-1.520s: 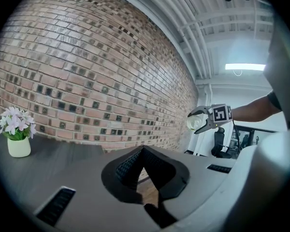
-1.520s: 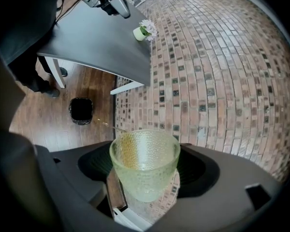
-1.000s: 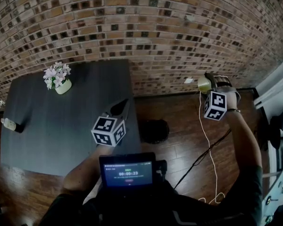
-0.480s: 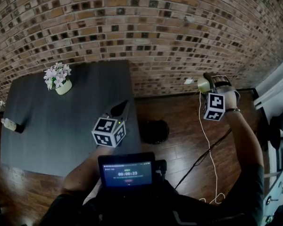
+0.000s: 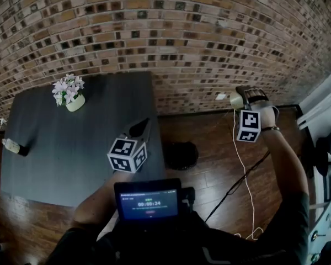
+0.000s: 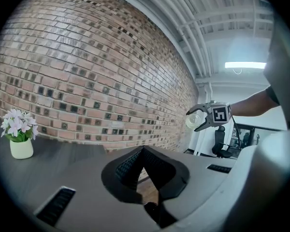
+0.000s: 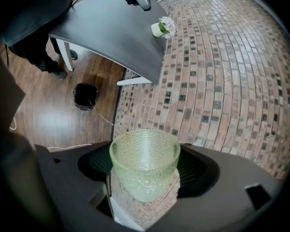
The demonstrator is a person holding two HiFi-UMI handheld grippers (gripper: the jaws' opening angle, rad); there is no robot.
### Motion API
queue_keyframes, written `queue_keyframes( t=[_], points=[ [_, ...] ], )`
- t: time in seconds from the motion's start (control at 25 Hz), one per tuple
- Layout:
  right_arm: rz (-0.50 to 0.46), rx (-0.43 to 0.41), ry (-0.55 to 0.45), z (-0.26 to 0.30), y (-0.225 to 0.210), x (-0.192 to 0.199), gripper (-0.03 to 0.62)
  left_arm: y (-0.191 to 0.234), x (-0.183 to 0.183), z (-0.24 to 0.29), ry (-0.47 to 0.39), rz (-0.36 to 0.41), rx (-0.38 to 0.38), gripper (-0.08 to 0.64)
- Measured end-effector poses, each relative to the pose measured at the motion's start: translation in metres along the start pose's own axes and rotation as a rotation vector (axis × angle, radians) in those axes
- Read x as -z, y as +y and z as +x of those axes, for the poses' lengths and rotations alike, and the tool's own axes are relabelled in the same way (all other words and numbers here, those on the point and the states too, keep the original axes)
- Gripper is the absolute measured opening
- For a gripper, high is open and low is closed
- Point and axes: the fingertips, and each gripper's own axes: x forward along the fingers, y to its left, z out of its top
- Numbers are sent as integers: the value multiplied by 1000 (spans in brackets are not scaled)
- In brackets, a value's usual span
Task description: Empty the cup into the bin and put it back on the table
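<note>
We park the left gripper [image 5: 140,126], jaws together and empty, at the table's [image 5: 55,148] right edge to stay clear, the bin [image 5: 180,154] stands just beyond that edge, and the right gripper [image 5: 244,95] clamps the cup [image 7: 144,161] aloft well past it

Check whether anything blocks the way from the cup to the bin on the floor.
Nothing visible does. The cup is clamped in the right hand-held gripper, raised above bare floor, and the bin stands in the open beside the table. Only a thin white cable trails nearby, and it looks unlikely to obstruct.
</note>
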Motion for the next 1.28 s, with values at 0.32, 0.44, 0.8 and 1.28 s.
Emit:
queue_keyframes(
  t=[0.32,0.44,0.8,1.28],
  points=[
    [-6,-1,8,-1,1,0,391,1,-1,-2,1,0,-3,3],
    [16,-3,4,0,0,1,391,0,0,-1,3,-1,-3,3],
    [172,-12,-12,3,3,11,391,1,2,-2,5,-4,-5,3],
    [866,-106,-223,15,20,27,391,0,4,-3,18,3,-5,3]
  ],
)
